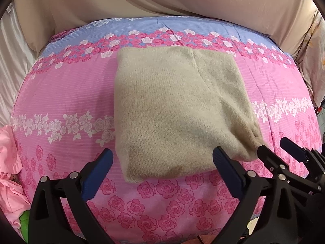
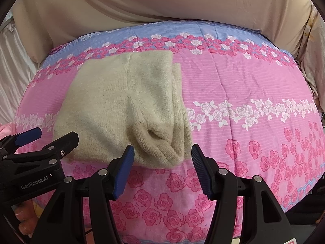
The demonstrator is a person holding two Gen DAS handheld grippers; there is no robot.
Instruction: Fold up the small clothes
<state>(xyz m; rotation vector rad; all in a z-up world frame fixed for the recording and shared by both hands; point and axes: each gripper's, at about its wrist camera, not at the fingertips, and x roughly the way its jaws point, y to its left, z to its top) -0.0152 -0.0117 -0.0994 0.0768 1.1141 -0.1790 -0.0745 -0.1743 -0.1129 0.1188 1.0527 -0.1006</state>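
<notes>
A cream knitted sweater (image 1: pixel 172 109) lies folded into a thick rectangle on the pink rose-print quilt (image 1: pixel 71 93). In the right wrist view the sweater (image 2: pixel 121 109) shows its stacked folded edges along its right and near sides. My left gripper (image 1: pixel 162 158) is open and empty, its blue-padded fingers just short of the sweater's near edge. My right gripper (image 2: pixel 162 154) is open and empty in front of the sweater's near right corner. Each gripper shows at the edge of the other's view, the right one (image 1: pixel 284 148) and the left one (image 2: pixel 48 136).
The quilt (image 2: pixel 243 81) covers a bed, with a blue band along its far side. Beige cloth (image 1: pixel 162 0) rises behind it. Pink garments (image 1: pixel 10 172) lie off the quilt's left edge. More fabric (image 1: pixel 312 61) hangs at the right.
</notes>
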